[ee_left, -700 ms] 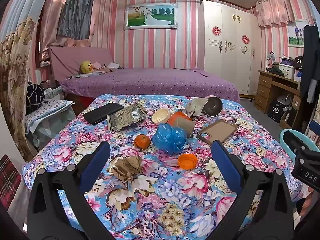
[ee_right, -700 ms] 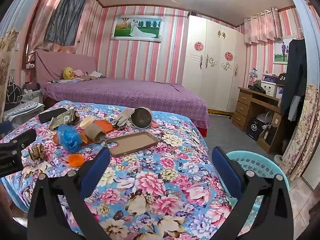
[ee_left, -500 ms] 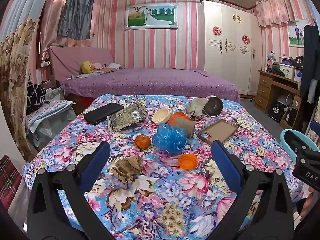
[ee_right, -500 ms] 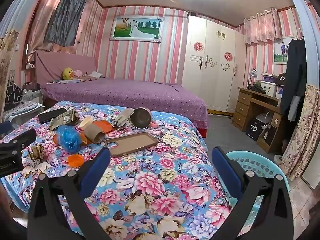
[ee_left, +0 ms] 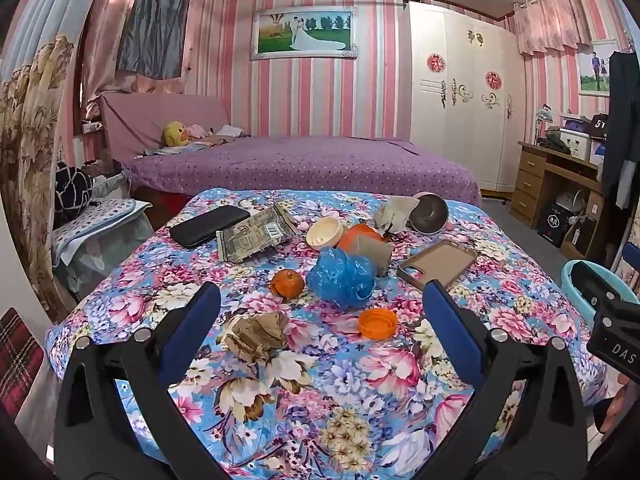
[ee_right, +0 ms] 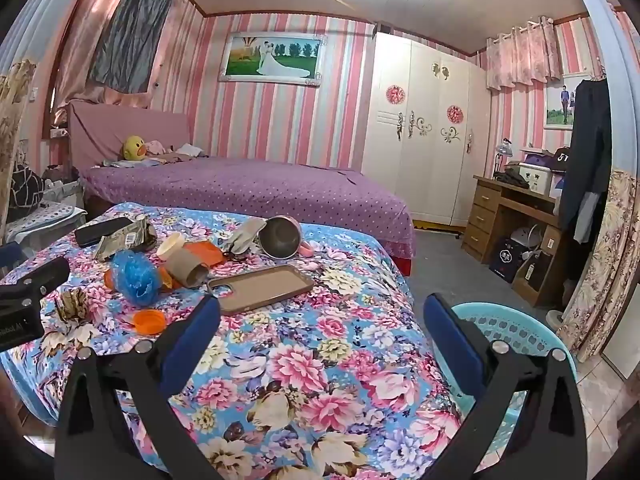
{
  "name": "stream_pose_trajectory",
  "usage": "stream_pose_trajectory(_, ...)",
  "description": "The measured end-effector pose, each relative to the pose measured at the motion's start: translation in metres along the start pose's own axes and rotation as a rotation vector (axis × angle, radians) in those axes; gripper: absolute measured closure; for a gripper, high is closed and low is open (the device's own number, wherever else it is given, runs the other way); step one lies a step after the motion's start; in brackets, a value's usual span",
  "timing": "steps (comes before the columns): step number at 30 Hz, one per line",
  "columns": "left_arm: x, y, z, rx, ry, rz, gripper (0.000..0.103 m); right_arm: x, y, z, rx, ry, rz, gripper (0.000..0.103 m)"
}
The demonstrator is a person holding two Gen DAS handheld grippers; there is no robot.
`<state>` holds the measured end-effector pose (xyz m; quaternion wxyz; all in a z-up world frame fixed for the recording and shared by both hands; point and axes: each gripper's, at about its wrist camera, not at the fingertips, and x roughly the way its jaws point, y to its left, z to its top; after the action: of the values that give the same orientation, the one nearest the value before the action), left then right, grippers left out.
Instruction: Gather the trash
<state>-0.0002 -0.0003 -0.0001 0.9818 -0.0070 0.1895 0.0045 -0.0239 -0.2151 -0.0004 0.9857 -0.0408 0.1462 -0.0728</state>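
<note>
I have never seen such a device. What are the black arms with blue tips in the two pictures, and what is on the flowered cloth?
They are two hand-held grippers; a camera on each looks along its fingers. The left gripper and right gripper are both open and hold nothing. On the table lie crumpled paper, an orange cap, a blue bag, a small orange fruit, a wrapper, a phone case and a metal bowl. A light blue basket stands beside the table.

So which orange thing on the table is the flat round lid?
The orange lid, lying flat, nearest the left gripper. The tangerine is a ball beside the blue bag.
</note>
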Motion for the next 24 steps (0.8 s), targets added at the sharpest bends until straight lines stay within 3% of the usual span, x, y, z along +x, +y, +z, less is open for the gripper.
stream_pose_trajectory(24, -0.0001, 0.0003, 0.0000, -0.003, 0.000, -0.001, 0.005, 0.0014, -0.0044, -0.0021, -0.003, 0.003, -0.003, 0.004)
